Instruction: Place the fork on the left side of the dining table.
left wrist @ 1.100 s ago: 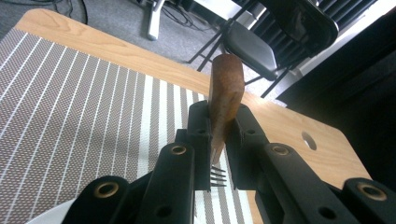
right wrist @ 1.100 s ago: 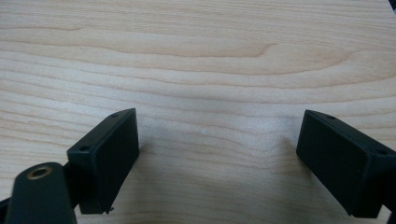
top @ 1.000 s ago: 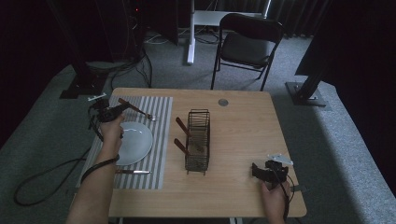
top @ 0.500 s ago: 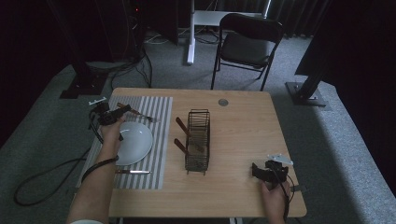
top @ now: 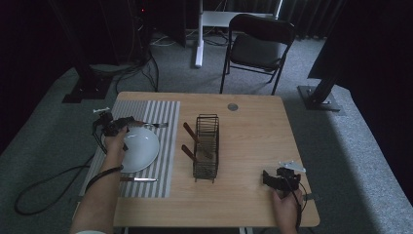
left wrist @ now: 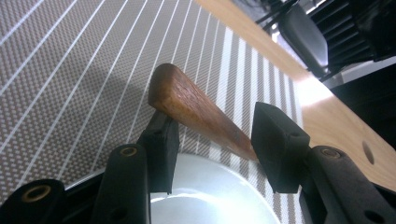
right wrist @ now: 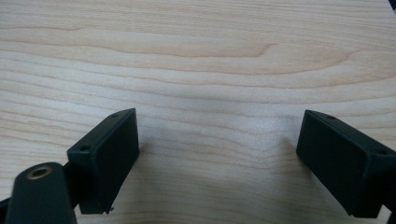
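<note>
Left gripper (left wrist: 212,140): the jaws stand apart and have just been opening. A wooden-handled utensil (left wrist: 196,109) lies between them. Its handle leans against the left-hand pad, and a clear gap separates it from the other, so it is no longer clamped. In the high view the utensil's metal end (top: 155,125) points away from this gripper, past the far rim of the white plate (top: 141,153). Plate and utensil sit on the striped placemat (top: 163,114), directly beneath the jaws.

Right gripper (right wrist: 219,158): jaws wide apart, nothing between them, over bare wooden table (right wrist: 196,56). It is parked well apart from the left gripper, beyond the wire rack (top: 206,146), which holds two more wooden handles.

Step in hand, as judged: releasing the utensil beside the plate.

Next move: open fully, then withdraw straight back along the handle so that neither pad drags it out of line. A knife (top: 139,179) already lies on the near side of the plate.
</note>
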The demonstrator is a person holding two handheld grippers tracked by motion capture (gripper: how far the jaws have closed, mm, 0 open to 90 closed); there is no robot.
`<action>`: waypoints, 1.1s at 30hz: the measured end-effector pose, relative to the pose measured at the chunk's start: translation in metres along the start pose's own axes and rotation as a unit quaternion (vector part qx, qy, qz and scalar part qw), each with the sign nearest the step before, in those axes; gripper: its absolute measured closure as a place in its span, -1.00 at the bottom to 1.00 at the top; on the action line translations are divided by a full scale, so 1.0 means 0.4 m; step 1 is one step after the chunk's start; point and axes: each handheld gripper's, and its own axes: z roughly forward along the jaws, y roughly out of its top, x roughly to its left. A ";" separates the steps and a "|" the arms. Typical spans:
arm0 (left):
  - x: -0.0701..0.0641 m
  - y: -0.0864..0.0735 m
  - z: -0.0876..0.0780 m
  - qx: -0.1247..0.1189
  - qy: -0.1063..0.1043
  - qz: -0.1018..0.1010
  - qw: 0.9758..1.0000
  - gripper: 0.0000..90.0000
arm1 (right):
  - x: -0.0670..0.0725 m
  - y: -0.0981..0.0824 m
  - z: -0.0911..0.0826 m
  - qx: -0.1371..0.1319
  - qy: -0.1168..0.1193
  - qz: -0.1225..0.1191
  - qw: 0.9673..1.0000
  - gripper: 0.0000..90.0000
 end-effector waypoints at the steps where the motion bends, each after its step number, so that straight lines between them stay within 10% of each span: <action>1: 0.002 0.000 0.003 0.003 -0.001 -0.004 1.000 0.13 | 0.000 0.000 0.000 0.000 0.000 0.000 1.000 -0.72; 15: 0.019 -0.001 0.001 0.000 0.014 -0.034 0.999 -0.14 | 0.000 0.000 0.000 0.000 0.000 0.000 1.000 -0.72; 19: 0.010 0.001 0.006 0.005 0.064 0.023 0.998 -0.19 | 0.000 0.000 0.000 0.000 0.000 0.000 1.000 -0.72; 33: 0.001 0.010 -0.003 0.016 0.123 0.098 0.987 -0.36 | 0.000 0.000 0.000 0.000 0.000 0.000 1.000 -0.72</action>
